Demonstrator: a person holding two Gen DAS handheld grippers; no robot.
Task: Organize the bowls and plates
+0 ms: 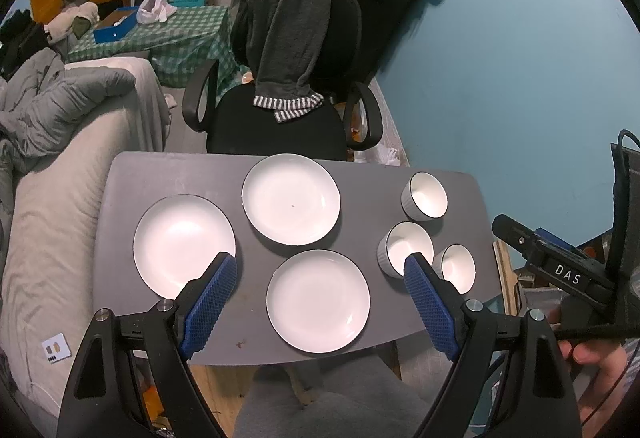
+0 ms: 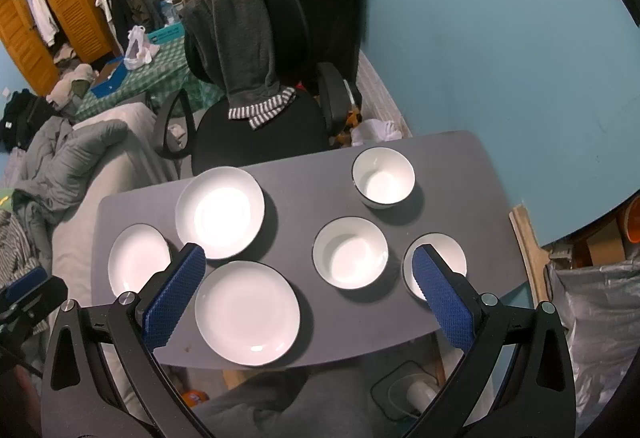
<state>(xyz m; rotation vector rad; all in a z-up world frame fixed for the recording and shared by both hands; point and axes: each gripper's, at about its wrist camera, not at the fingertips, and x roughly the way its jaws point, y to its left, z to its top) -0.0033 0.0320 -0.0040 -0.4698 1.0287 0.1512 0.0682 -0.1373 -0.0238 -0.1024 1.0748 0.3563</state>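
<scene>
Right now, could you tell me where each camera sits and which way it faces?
Left wrist: above the table's near edge, looking down and forward at plates; open left gripper frames the near plate; right hand shows.
Right wrist: further right; open right gripper over the middle bowl.
Shared: three plates, three bowls, chair.

Black left gripper [image 1: 320, 270], blue textured pads [image 1: 210, 304], silver screws ("DAS" label on right gripper [image 1: 560, 270]).
</scene>
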